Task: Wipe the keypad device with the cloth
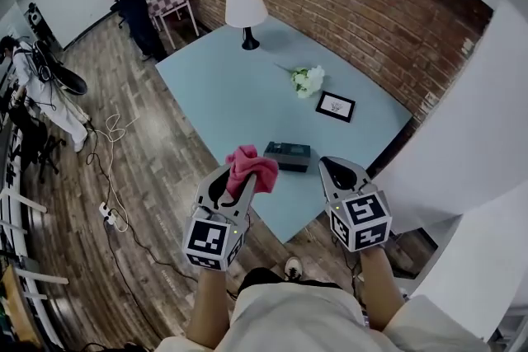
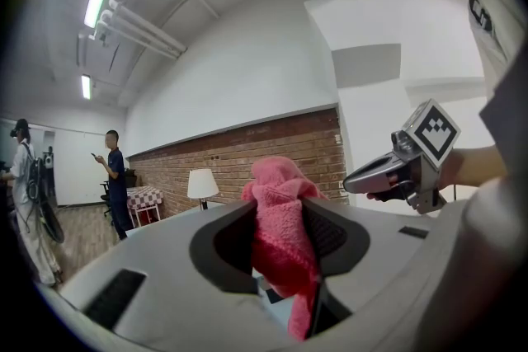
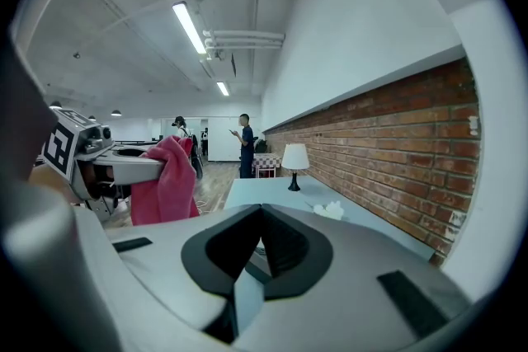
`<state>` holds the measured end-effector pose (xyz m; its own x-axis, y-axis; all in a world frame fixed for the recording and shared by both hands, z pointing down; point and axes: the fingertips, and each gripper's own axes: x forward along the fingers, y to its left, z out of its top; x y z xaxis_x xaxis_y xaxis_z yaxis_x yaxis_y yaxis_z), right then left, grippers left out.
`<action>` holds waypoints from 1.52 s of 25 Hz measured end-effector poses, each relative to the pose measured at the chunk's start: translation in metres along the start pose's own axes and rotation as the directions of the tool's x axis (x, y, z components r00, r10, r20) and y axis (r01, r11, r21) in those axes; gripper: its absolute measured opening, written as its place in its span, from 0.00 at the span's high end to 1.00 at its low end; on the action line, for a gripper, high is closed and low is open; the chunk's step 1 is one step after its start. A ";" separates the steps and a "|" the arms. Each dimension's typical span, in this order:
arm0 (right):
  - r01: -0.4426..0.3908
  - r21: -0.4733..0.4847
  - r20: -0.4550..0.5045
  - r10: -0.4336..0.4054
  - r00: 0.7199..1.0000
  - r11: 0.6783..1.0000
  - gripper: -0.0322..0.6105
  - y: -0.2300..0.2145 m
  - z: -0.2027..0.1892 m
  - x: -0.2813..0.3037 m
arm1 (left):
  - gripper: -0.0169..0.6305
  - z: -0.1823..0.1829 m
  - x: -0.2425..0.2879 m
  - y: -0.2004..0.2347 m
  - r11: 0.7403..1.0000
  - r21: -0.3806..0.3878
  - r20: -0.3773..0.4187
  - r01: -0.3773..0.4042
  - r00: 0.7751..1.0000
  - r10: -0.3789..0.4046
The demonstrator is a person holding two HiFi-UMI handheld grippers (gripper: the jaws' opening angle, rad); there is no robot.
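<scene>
A dark, flat keypad device (image 1: pixel 287 155) lies near the front corner of the pale blue table (image 1: pixel 239 103). My left gripper (image 1: pixel 242 174) is shut on a pink cloth (image 1: pixel 252 167), which bunches up out of its tips just left of the device. In the left gripper view the cloth (image 2: pixel 285 237) fills the gap between the jaws and hangs down. My right gripper (image 1: pixel 336 169) hovers just right of the device, jaws shut with nothing between them. The right gripper view shows its tips (image 3: pixel 261 210) together, with the cloth (image 3: pixel 164 181) off to the left.
On the table stand a white lamp (image 1: pixel 246 13), a white flower bunch (image 1: pixel 308 81) and a small framed picture (image 1: pixel 336 105). A brick wall (image 1: pixel 363 4) runs along the table's far side. Two people (image 1: pixel 132 0) stand off to the left; cables (image 1: pixel 111 177) trail on the wooden floor.
</scene>
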<state>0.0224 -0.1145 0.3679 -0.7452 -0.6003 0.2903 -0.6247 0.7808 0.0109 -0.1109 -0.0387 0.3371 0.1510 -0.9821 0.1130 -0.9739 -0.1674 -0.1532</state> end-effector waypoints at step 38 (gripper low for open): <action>0.015 0.135 -0.520 0.057 0.852 0.991 0.64 -0.045 -0.201 0.169 | 0.71 -0.220 0.181 0.044 0.939 -0.180 -0.424 0.293 0.838 -0.343</action>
<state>-0.0283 -0.2161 0.6083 -0.5497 -0.3766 0.7456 -0.6619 0.7410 -0.1137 -0.1638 -0.2050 0.5664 0.3885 -0.7291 0.5635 -0.9009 -0.4290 0.0660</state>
